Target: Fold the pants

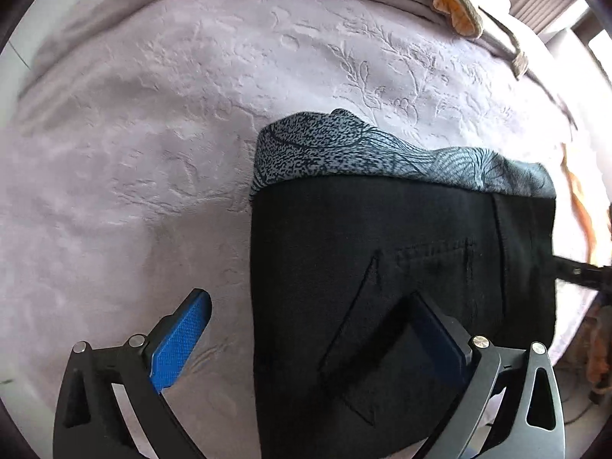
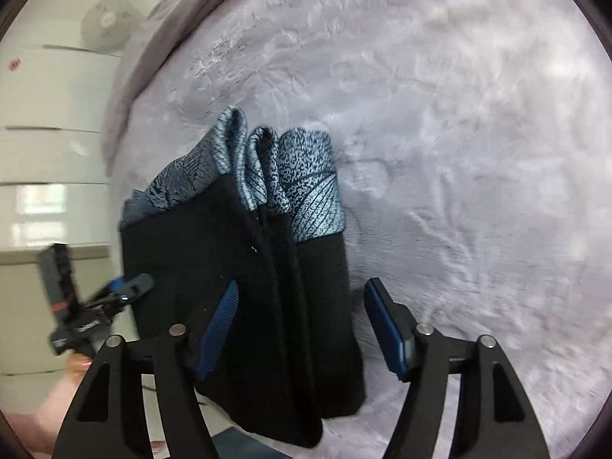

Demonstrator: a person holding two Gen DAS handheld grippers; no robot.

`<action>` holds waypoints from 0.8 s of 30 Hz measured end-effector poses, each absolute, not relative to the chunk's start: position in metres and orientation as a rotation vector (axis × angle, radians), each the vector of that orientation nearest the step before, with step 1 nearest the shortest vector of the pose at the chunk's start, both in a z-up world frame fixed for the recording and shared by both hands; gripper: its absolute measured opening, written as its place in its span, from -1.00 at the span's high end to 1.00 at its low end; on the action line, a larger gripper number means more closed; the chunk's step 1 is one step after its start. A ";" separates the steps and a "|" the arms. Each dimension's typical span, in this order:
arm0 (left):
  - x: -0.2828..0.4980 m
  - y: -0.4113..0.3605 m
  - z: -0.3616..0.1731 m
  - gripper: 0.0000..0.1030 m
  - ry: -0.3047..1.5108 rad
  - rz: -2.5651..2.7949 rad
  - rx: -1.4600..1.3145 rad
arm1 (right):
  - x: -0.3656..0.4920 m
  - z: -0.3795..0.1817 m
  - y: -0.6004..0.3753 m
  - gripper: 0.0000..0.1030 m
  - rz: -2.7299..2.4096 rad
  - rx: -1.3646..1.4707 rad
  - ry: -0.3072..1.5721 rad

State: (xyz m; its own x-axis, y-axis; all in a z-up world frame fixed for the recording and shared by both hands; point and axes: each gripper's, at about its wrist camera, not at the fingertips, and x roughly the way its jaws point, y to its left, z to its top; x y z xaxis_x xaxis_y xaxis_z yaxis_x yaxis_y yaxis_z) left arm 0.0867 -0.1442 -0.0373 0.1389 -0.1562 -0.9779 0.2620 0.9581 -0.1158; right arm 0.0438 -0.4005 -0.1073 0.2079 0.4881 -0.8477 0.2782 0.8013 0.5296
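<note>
The black pants [image 1: 401, 267], folded into a stack with a blue-grey patterned lining showing along the upper edge, lie on the pale embossed bedspread [image 1: 153, 134], centre-right of the left wrist view. The left claw [image 1: 310, 329] stands wide apart above them, clamping nothing. The right claw [image 2: 302, 313] straddles the stack, pads apart and off the cloth.
</note>
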 end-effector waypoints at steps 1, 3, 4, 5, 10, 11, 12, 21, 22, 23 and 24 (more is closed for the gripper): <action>0.084 -0.146 -0.033 -0.99 1.392 -0.292 0.109 | 0.043 -0.101 -0.400 -0.52 0.138 0.651 1.386; 0.074 -0.152 -0.021 -0.99 1.381 -0.284 0.136 | 0.038 -0.094 -0.407 -0.55 0.114 0.630 1.381; 0.071 -0.154 -0.018 -0.99 1.383 -0.281 0.141 | 0.032 -0.091 -0.410 -0.58 0.104 0.623 1.376; 0.066 -0.156 -0.013 -0.99 1.386 -0.283 0.144 | 0.031 -0.087 -0.408 -0.61 0.091 0.614 1.376; 0.051 -0.165 0.000 -0.99 1.397 -0.269 0.189 | 0.017 -0.069 -0.397 -0.69 0.033 0.517 1.376; 0.048 -0.167 0.002 -0.99 1.396 -0.263 0.194 | 0.018 -0.066 -0.392 -0.69 0.026 0.506 1.374; 0.046 -0.168 0.004 -0.99 1.397 -0.261 0.193 | 0.016 -0.062 -0.388 -0.70 0.020 0.493 1.372; 0.036 -0.174 0.020 -0.99 1.364 -0.210 0.247 | 0.009 -0.036 -0.354 -1.00 -0.038 0.398 1.336; 0.035 -0.175 0.021 -0.99 1.362 -0.208 0.253 | 0.010 -0.035 -0.352 -1.00 -0.037 0.403 1.344; 0.035 -0.175 0.021 -1.00 1.359 -0.202 0.260 | 0.010 -0.035 -0.350 -1.00 -0.032 0.414 1.353; 0.034 -0.176 0.021 -0.99 1.357 -0.198 0.266 | 0.011 -0.036 -0.349 -1.00 -0.032 0.423 1.360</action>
